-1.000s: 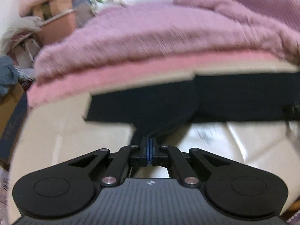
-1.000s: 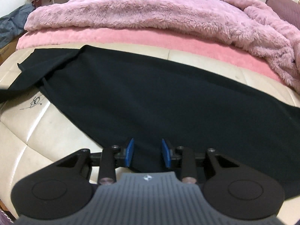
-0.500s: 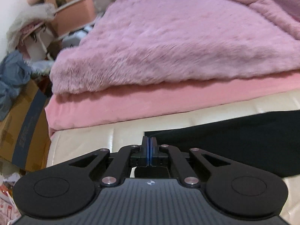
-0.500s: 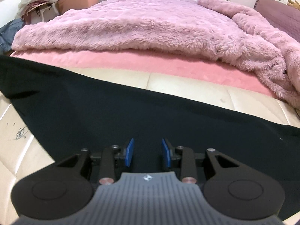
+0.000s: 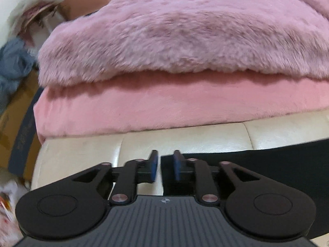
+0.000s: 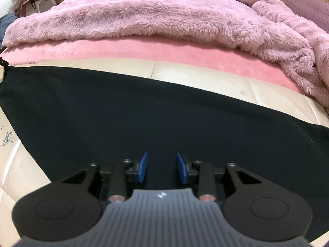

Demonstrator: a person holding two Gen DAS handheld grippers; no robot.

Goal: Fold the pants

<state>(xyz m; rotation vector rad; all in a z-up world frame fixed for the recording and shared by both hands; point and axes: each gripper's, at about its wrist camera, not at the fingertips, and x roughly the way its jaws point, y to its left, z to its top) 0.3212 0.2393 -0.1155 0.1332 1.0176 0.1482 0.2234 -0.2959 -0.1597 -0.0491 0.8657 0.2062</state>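
Black pants (image 6: 144, 119) lie spread flat across the cream cushioned surface (image 6: 195, 74). My right gripper (image 6: 162, 160) hovers over their near middle, blue pads apart and nothing pinched between them. In the left wrist view the pants' left corner (image 5: 277, 164) lies on the cream surface (image 5: 185, 142). My left gripper (image 5: 165, 158) is at that corner and its jaws are opening. The fabric's edge sits in the gap by the right pad, and the pads do not press on it.
A fluffy mauve blanket (image 5: 185, 30) is piled over a pink sheet (image 5: 164, 103) just beyond the pants. Past the surface's left end are a cardboard box (image 5: 16, 123) and blue-grey cloth (image 5: 14, 65). The blanket drapes down at the far right (image 6: 298, 51).
My left gripper carried the pants' corner out to the left end, then its shut jaws parted and let go of the fabric. The pants now lie stretched flat. My right gripper drifted a little.
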